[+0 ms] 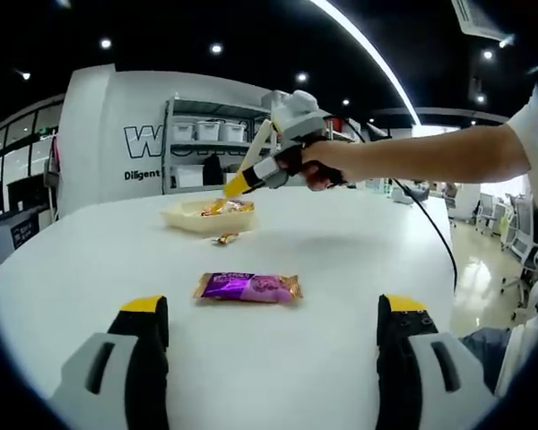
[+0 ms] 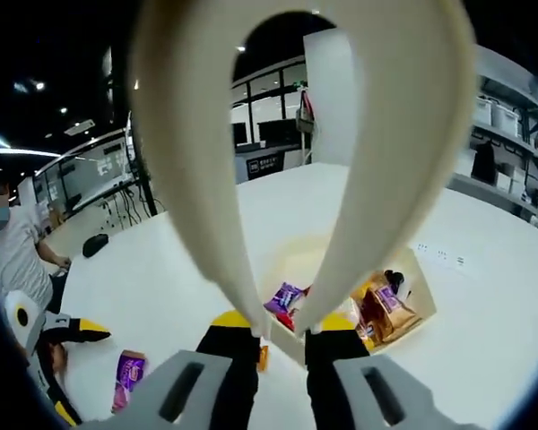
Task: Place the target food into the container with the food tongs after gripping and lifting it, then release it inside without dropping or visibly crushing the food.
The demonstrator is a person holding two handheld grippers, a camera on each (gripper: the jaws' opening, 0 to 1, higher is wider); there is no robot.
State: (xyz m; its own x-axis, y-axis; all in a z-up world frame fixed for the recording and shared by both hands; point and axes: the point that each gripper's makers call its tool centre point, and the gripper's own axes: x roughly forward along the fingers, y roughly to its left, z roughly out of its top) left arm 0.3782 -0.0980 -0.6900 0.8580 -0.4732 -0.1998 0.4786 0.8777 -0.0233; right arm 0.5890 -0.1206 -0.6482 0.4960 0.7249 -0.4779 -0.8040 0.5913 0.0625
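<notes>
A purple snack packet (image 1: 247,287) lies flat on the white table (image 1: 359,260), just ahead of my left gripper (image 1: 271,315), whose jaws stand wide open and empty. Farther back sits a shallow cream container (image 1: 181,217) holding several wrapped snacks. My right gripper (image 1: 238,184) is shut on cream food tongs (image 1: 262,141), angled down over that container. In the right gripper view the tongs (image 2: 188,179) arch up from my right gripper (image 2: 285,322). Their tips are close together above the container (image 2: 423,300), with a purple wrapper (image 2: 285,294) showing between them. Whether they grip it I cannot tell.
A small orange candy (image 1: 224,237) lies on the table just in front of the container. A cable (image 1: 430,224) trails off the right side. Shelving (image 1: 206,134) stands behind the table. A seated person (image 2: 18,242) is beyond the table's far side.
</notes>
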